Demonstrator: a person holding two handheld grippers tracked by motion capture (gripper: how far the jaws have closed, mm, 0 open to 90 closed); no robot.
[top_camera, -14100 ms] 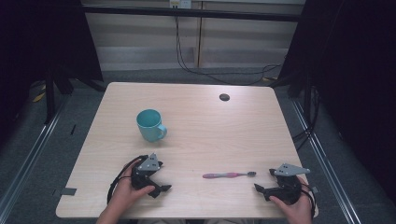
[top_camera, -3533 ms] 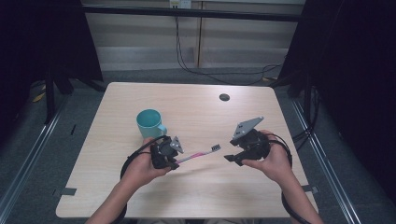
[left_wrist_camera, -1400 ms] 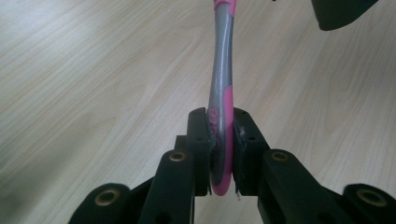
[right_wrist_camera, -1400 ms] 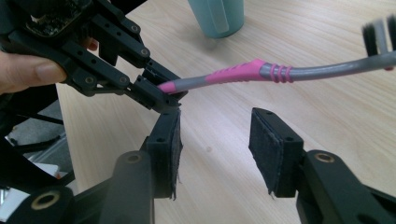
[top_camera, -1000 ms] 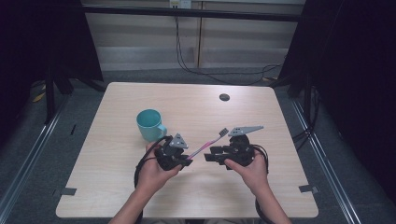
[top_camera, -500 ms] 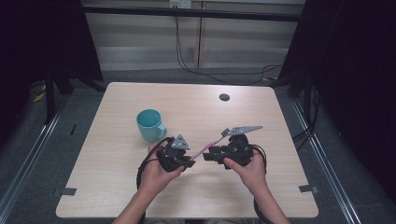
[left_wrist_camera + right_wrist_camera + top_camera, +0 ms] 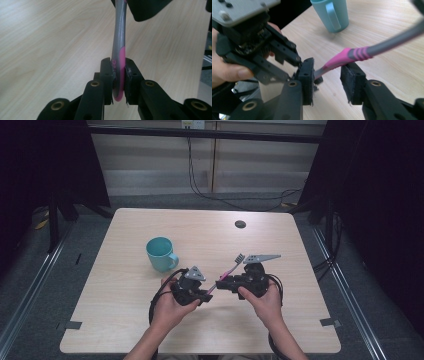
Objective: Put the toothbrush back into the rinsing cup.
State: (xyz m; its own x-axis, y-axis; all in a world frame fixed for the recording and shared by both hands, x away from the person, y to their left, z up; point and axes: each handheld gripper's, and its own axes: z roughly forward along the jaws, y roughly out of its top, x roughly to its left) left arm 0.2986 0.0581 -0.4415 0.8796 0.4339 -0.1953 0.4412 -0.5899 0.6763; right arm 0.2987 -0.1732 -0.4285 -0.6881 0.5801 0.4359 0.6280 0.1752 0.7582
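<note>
While the left gripper (image 7: 204, 295), low and left of centre in the high view, clamps the pink butt end of the toothbrush (image 7: 226, 274) between its pads (image 7: 108, 75), the brush slants up and to the right above the worktop (image 7: 125, 285), bristles toward the middle of the frame. Up and left of the hands, the teal mug (image 7: 161, 253) stands upright, well apart from the brush. Just right of centre, the right gripper (image 7: 223, 286) has moved in since a few seconds ago, when it hung farther right, and its jaws have just been closing around the pink-and-grey handle. In the right gripper view the handle (image 7: 347, 57) runs between the two pads; the right pad (image 7: 352, 80) sits just under it and the left one looks a little apart, so no firm grip shows yet. This looks like a hand-over: the brush probably passes to the right gripper next, with the mug the likely goal.
</note>
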